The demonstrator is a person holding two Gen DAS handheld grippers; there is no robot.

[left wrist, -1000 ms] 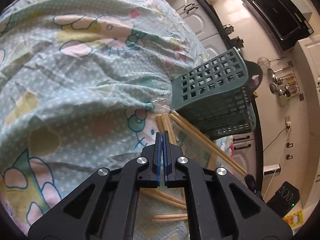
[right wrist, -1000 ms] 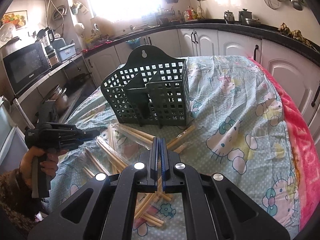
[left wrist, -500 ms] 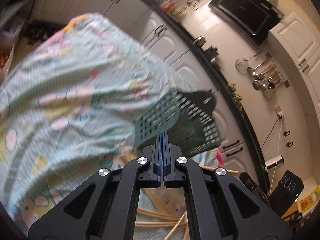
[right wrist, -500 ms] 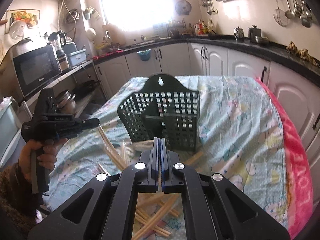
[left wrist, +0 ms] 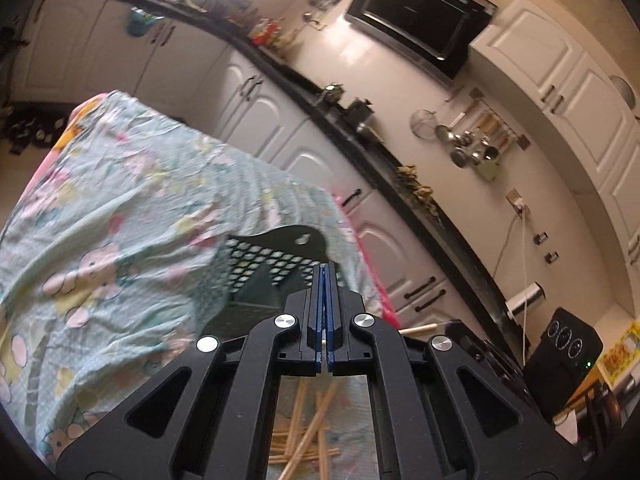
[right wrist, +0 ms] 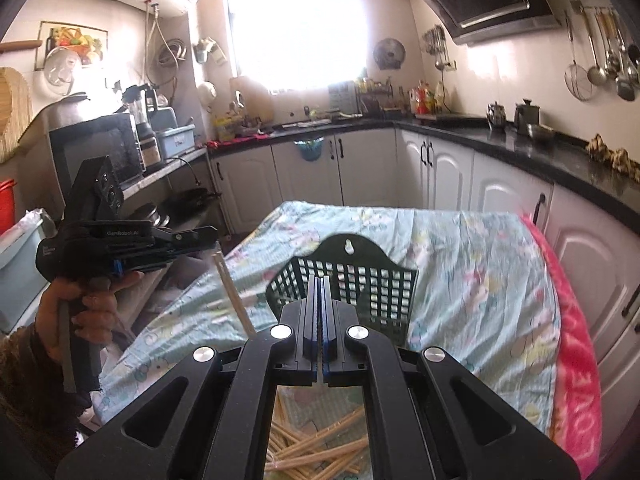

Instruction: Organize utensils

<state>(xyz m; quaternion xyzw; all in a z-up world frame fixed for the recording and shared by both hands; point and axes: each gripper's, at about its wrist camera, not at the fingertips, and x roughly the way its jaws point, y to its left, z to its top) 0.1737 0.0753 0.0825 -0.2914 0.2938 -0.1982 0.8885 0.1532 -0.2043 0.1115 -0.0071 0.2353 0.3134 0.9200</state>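
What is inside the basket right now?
Nothing pokes above the basket rim; the visible mesh walls look bare. Its floor is hidden behind the right gripper. The left gripper holds one chopstick; more chopsticks lie on the cloth.

Tabletop cloth (right wrist: 480, 280): pale mint, dotted white, printed with pink and yellow cartoon cats; hot pink border (right wrist: 576, 360) seen along one edge. Utensil basket (right wrist: 360, 276): dark green grid mesh. Chopsticks (right wrist: 316, 452): light tan wood. Both grippers (left wrist: 325, 312) (right wrist: 320, 320): black, blue-lined inner faces. Cabinets (right wrist: 440, 168): white, black handles.
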